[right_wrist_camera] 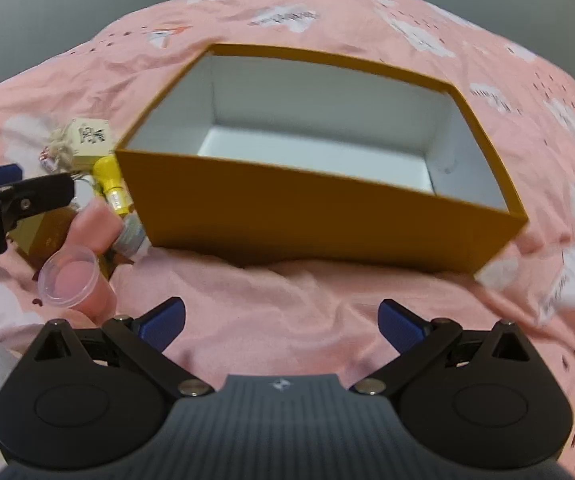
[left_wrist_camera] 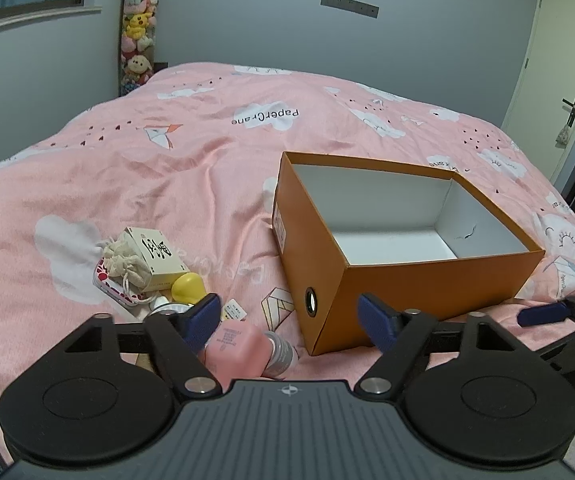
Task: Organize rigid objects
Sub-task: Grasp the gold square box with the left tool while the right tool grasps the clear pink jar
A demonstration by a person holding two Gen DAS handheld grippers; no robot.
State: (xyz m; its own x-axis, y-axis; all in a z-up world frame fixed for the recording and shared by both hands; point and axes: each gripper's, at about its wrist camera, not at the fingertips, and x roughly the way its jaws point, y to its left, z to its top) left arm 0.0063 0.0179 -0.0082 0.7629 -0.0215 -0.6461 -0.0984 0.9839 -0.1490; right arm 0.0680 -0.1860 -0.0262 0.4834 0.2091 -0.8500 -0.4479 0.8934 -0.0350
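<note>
1. first pick in hand: left gripper (left_wrist_camera: 289, 320) wide, holding nothing, pink bottle (left_wrist_camera: 239, 346) just below its left pad.
2. right gripper (right_wrist_camera: 281, 320) wide, empty; orange box (right_wrist_camera: 327, 208) ahead.
3. next: close on bottle, carry into box.

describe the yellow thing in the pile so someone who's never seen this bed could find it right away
Start at the open orange box on the pink bedspread. Left of it is a small pile of clutter. At the pile's box-side edge, against a cream carton with black characters, lies the yellow bottle, the only bright yellow, rounded piece there.
</note>
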